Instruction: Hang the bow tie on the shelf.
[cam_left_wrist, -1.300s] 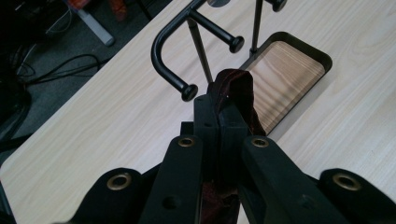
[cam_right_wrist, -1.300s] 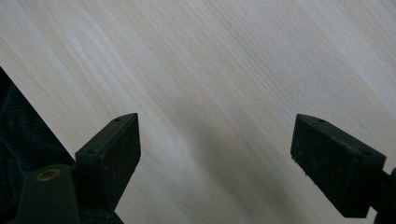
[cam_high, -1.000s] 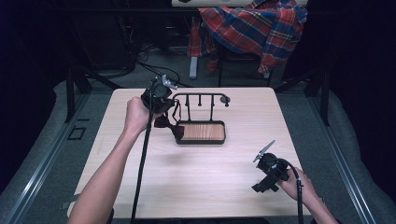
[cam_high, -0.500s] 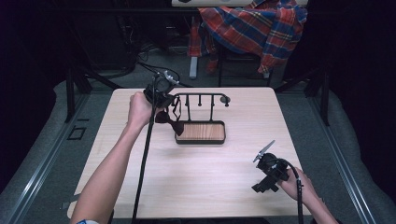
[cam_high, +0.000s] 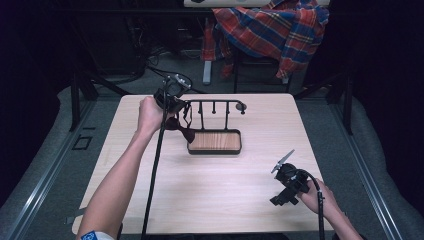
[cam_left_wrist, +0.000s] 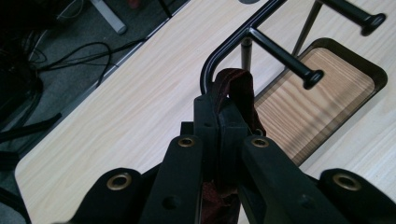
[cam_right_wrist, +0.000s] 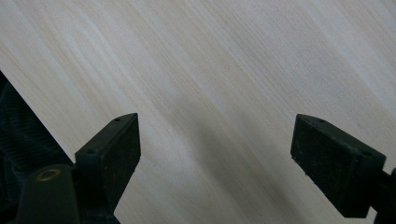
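Landmark: black rack (cam_high: 216, 107) with a wooden tray base (cam_high: 215, 141), standing on the far half of the light wood table (cam_high: 215, 200), slightly left of middle

Left of the rack: person's left forearm reaches in from the near edge, left hand (cam_high: 149, 114) raised at the rack's left end. Left gripper (cam_high: 175, 102) held there, its cable hanging down toward the near table edge. Jaws pressed together on a dark maroon strap (cam_left_wrist: 233, 88); in the left gripper view the strap rises between the closed jaws, right at the bend of the rack's top bar. High view: more of the maroon piece (cam_high: 184, 129) hangs below the gripper, just left of the tray base. Cannot tell whether the strap is looped over the bar or only beside it

Rack itself: top bar carries short pegs with knobbed ends (cam_left_wrist: 314, 77), tray base below them

Right of the rack, well apart, toward the near right corner: right gripper (cam_high: 281, 165) in the person's right hand (cam_high: 315, 196), low over bare table. Jaws spread wide, nothing between them; right gripper view shows plain wood grain under the two pads (cam_right_wrist: 122, 140)

Beyond the table, behind the rack: plaid cloth (cam_high: 272, 25) draped over a chair
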